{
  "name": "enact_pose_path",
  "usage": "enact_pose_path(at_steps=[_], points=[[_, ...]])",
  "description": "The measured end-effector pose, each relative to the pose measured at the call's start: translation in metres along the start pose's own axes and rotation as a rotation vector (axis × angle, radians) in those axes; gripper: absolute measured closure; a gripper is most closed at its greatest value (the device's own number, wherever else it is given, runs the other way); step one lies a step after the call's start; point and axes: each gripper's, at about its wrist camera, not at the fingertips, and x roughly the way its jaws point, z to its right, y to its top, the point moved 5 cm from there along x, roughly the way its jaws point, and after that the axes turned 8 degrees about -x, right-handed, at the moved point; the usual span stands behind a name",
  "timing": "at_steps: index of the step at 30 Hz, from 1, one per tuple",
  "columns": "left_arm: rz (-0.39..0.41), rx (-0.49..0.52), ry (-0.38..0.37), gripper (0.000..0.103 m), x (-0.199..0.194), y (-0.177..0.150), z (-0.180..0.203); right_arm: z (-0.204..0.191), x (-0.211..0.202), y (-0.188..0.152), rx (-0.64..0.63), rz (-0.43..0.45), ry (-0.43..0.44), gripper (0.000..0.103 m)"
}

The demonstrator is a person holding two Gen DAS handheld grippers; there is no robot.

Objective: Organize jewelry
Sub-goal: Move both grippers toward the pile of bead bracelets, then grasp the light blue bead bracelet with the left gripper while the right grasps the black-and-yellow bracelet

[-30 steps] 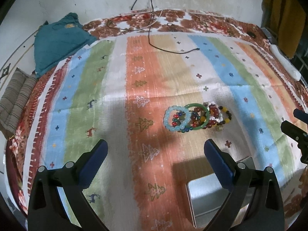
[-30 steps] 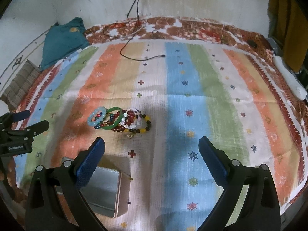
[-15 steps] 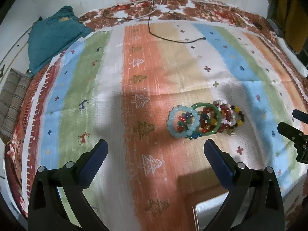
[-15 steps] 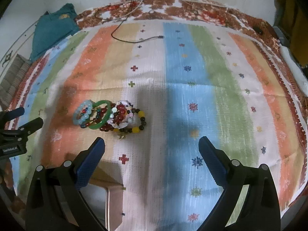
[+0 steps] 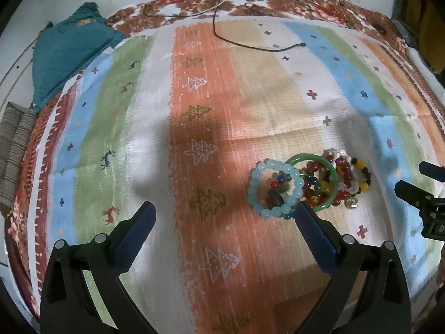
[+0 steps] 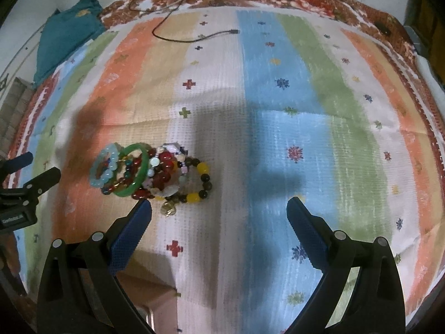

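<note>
A pile of bracelets lies on the striped cloth: a light-blue bead bracelet (image 5: pixel 274 188), a green bangle (image 5: pixel 331 172), red bead strands (image 6: pixel 164 175) and a yellow-and-dark bead bracelet (image 6: pixel 203 179). My left gripper (image 5: pixel 222 217) is open and empty, its right finger just at the near edge of the pile. My right gripper (image 6: pixel 219 214) is open and empty, its left finger just in front of the pile. Each gripper also shows at the other view's edge, the right one in the left wrist view (image 5: pixel 417 186) and the left one in the right wrist view (image 6: pixel 27 175).
A metal box edge (image 6: pixel 147 314) shows at the bottom between the grippers. A black cable (image 5: pixel 250 44) lies on the far cloth. A teal cloth (image 5: pixel 69 53) and a striped cushion (image 5: pixel 14 150) sit at the far left.
Both grippers have moved forward and down toward the bracelet pile, which now looms larger. The metal box has slid almost out of view below. Both stay open.
</note>
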Motion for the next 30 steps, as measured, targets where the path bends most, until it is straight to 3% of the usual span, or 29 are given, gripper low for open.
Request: enact_pose_path(at_steps=[2, 5, 13, 21, 30], points=[[-0.01, 0.003, 0.001, 0.006, 0.006, 0.001, -0.001, 0.0, 0.007, 0.001, 0.002, -0.015, 0.0, 0.005], [-0.028, 0.002, 0.002, 0.006, 0.015, 0.003, -0.002, 0.001, 0.015, 0.004, 0.007, -0.032, 0.0, 0.015], [-0.07, 0.027, 0.016, 0.011, 0.037, 0.002, 0.0, 0.001, 0.03, 0.012, 0.003, -0.052, 0.006, 0.018], [-0.091, 0.036, 0.032, 0.014, 0.053, 0.005, 0.0, 0.001, 0.047, 0.014, -0.01, -0.09, 0.004, 0.034], [-0.134, 0.064, 0.058, 0.015, 0.078, 0.002, 0.001, -0.002, 0.065, 0.016, -0.044, -0.12, -0.018, 0.039]])
